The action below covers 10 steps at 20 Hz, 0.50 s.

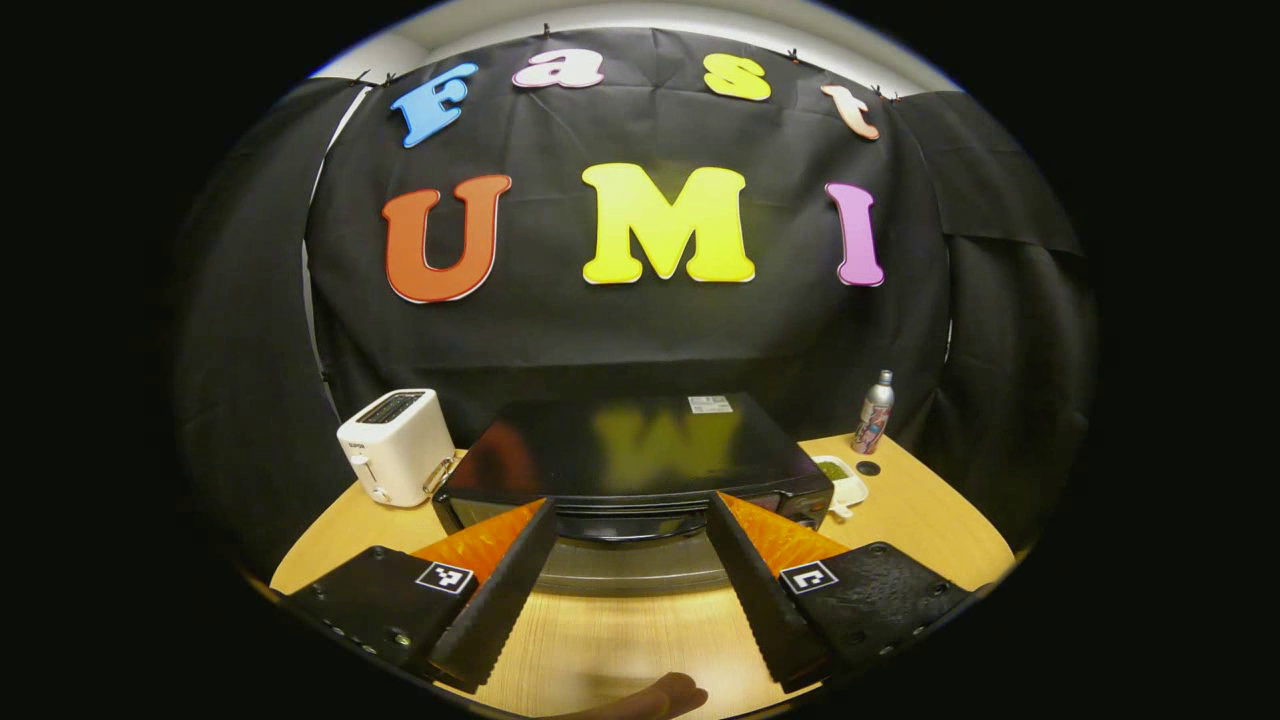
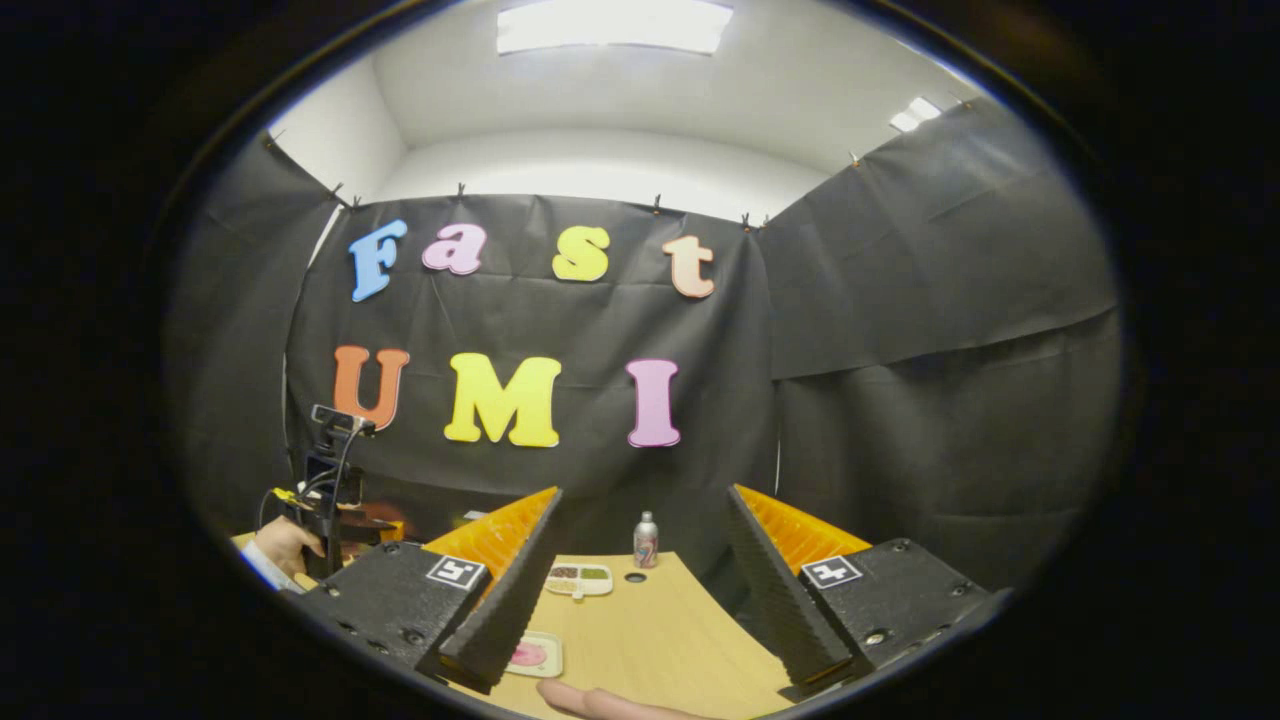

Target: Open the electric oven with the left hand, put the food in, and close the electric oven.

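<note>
The oven (image 1: pixel 640 470) sat in the middle of the tabletop (image 1: pixel 930 520), right in front of the left tool (image 1: pixel 630 585). That tool was wide open and held nothing. The oven door was shut. The oven looked heavy and hard, so it would likely stay put. Its door handle (image 1: pixel 625 527) was the best place to grab.

The right tool (image 2: pixel 640 600) was open and empty too. The food (image 2: pixel 530 655), on a small plate, looked light and soft.
</note>
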Available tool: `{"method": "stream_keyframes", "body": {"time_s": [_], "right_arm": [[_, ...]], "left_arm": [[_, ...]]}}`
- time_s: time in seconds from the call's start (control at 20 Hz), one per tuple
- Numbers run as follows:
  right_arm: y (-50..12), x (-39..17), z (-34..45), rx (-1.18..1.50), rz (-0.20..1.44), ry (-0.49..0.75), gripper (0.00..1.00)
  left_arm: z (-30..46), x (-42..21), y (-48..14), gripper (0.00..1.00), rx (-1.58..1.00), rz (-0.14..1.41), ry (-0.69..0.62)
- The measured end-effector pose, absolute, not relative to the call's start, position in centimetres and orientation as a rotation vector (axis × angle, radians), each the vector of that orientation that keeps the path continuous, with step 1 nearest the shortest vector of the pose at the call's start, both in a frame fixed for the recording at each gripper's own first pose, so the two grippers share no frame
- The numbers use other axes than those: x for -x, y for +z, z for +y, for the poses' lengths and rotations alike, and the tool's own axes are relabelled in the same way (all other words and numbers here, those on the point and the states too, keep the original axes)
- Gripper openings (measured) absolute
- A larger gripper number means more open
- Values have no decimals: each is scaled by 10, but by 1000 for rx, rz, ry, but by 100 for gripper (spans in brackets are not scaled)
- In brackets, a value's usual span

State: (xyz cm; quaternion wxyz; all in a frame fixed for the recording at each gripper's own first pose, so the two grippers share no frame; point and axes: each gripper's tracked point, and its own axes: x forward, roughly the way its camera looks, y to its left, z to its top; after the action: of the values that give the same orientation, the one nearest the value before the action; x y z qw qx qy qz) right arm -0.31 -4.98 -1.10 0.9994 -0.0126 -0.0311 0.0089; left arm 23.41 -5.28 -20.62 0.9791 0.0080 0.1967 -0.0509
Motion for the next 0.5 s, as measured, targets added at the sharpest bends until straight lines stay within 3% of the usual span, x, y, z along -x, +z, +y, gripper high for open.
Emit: {"method": "stream_keyframes", "body": {"time_s": [0.15, 0.5], "right_arm": [[-10, -1, -62, 44, -69, -36, 98], [-17, -4, -62, 25, -63, -18, 98]], "left_arm": [[-52, -255, -223, 96, -3, 453, -89], [-50, -268, -237, 95, -41, 516, -99]]}}
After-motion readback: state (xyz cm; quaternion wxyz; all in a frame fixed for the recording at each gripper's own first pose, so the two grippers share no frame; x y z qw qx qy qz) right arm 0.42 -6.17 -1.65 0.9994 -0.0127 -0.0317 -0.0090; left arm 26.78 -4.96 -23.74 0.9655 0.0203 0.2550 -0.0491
